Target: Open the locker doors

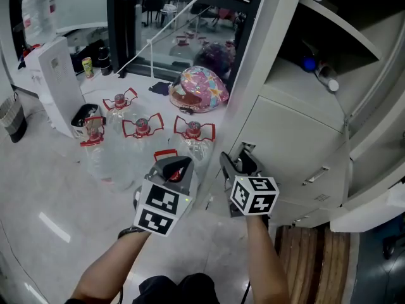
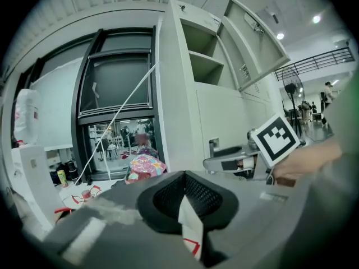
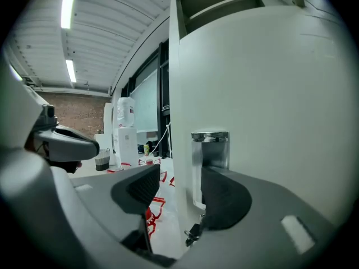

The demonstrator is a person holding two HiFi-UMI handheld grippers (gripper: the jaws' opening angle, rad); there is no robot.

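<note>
The grey locker stack stands at the right, and its lower door (image 1: 288, 145) (image 3: 269, 88) is closed. A shiny metal latch (image 1: 247, 149) (image 3: 210, 149) (image 2: 213, 146) sits at that door's left edge. My right gripper (image 1: 236, 164) (image 3: 178, 179) (image 2: 224, 161) points at the latch and stands open. The latch shows in the gap just past its pads, and no pad presses on it. My left gripper (image 1: 179, 166) (image 2: 185, 179) hangs to the left of the locker, shut and holding nothing. The upper compartment (image 1: 316, 68) stands open, its door (image 2: 253, 38) swung out.
Several large water bottles with red handles (image 1: 142, 129) stand on the floor left of the locker, with a colourful helmet (image 1: 198, 88) behind them. A white dispenser (image 1: 54, 81) is at far left. A dark-framed glass door (image 1: 180, 24) lies beyond.
</note>
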